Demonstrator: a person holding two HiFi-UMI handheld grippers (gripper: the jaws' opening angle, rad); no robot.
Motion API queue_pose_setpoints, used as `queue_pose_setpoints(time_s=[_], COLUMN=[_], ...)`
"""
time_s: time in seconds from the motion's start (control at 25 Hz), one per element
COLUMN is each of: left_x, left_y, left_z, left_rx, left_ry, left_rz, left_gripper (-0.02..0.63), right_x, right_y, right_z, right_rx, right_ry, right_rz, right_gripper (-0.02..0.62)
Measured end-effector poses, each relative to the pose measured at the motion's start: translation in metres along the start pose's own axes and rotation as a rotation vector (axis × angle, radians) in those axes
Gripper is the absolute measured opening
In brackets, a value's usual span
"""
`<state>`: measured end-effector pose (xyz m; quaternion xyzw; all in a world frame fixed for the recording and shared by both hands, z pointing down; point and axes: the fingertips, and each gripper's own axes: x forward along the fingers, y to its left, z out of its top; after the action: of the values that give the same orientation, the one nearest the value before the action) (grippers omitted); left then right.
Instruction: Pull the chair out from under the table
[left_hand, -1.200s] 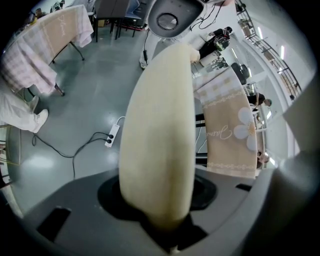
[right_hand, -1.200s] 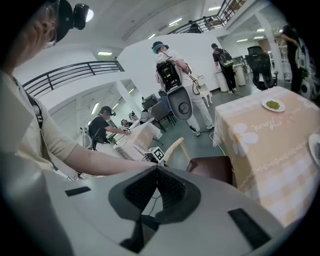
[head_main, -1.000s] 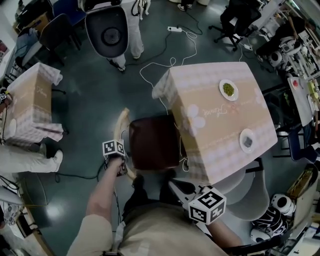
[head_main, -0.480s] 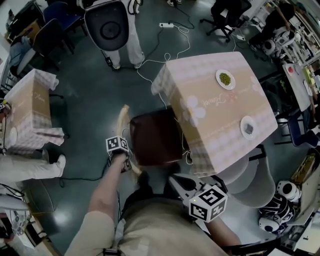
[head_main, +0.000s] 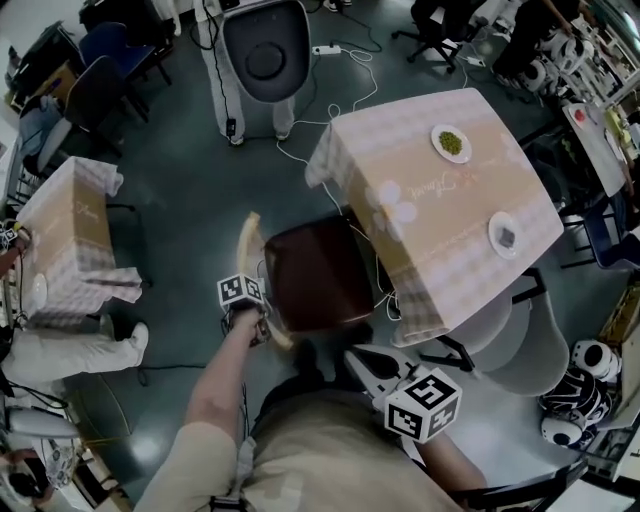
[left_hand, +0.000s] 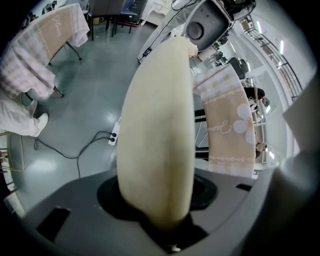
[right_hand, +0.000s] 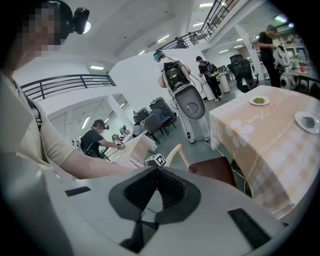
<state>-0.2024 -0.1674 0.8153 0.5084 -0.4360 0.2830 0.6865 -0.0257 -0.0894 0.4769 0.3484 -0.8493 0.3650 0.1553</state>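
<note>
the left tongs (head_main: 257, 327) are clenching on the cream top rail (left_hand: 157, 125) of the chair's back, and the rail is sitting right between them. the right tongs (right_hand: 158, 175) are pressing together with nothing in them, and are hanging near the person's tummy, apart from the chair.

the chair (head_main: 315, 275) with the dark brown seat is standing beside the worktop (head_main: 455, 200). most of the seat is showing. only its far edge is sitting by the hanging checked cloth (head_main: 415, 290).

i am thinking the best way is holding the rail tight and pulling straight back toward the person, slow and even, so the legs are sliding and not tipping. the seat should not be snagging the cloth, because a plate of green food (head_main: 451, 142) and a second plate (head_main: 507, 236) are resting on top.

a curly word (head_main: 432, 188) is showing beside a white flower (head_main: 392, 205) on the cloth, but i am not able to read it.
</note>
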Motion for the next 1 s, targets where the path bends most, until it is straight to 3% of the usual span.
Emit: queue_pose_setpoints(time_s=[0.2, 0.36, 0.72, 1.0], left_x=[-0.003, -0.003, -0.003, -0.008], left_y=[0.002, -0.004, -0.019, -0.012], left_z=[-0.002, -0.003, -0.008, -0.012], left_rx=[0.003, -0.005, -0.019, -0.034], left_ry=[0.006, 0.005, 0.008, 0.013], left_rz=[0.021, 0.032, 0.080, 0.105], left_gripper=[0.186, 0.186, 0.186, 0.185], right_x=[-0.007, -0.002, 0.000, 0.000], right_y=[-0.012, -0.026, -0.059, -0.072], right_z=[0.000, 0.005, 0.019, 0.025], right_rx=[0.045, 0.091, 0.057, 0.059], right_ry=[-0.020, -0.017, 0.047, 0.072], right_rz=[-0.005, 0.049, 0.168, 0.193], right_gripper=[0.009, 0.009, 0.009, 0.009])
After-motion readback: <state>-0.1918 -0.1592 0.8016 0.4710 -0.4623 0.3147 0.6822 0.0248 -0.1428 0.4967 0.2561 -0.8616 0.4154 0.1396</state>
